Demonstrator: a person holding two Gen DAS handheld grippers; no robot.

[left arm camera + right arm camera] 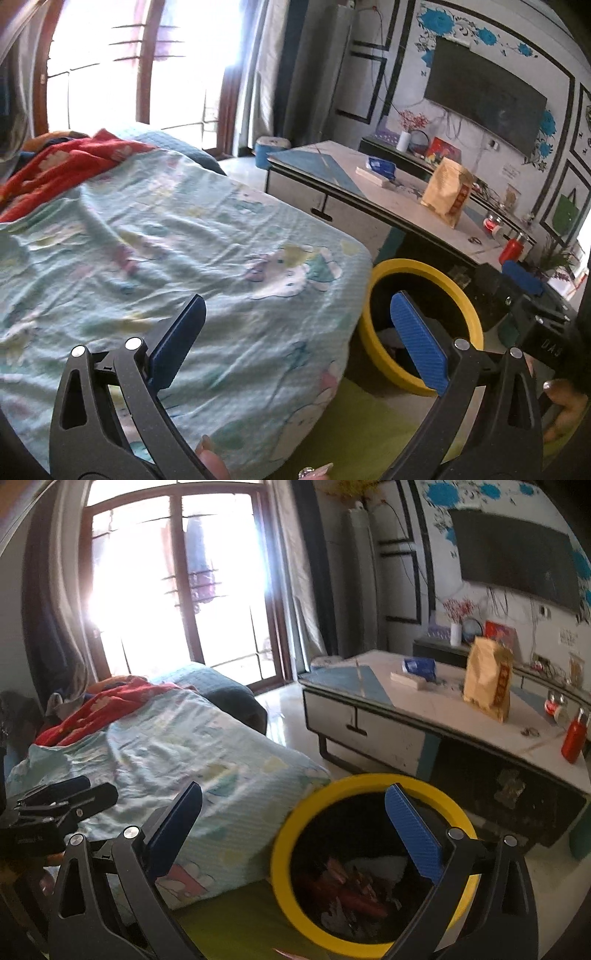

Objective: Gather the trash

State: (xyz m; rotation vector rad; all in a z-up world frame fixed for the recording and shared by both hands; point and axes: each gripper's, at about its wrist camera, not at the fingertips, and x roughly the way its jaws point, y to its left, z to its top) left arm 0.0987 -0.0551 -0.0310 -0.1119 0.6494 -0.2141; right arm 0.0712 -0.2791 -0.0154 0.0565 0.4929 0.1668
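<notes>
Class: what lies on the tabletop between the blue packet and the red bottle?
A yellow paper bag stands between the blue packet and red bottle, clearest in the right wrist view.

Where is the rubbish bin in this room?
Find the low white coffee table and the bed with the pale cartoon sheet. On the floor between them stands the bin: round, black inside, and the only thing with a bright yellow rim.

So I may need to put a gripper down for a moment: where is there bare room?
The light blue bedsheet is bare between the red blanket and the yellow-rimmed bin. The table is crowded around the paper bag, freer at its window end.
</notes>
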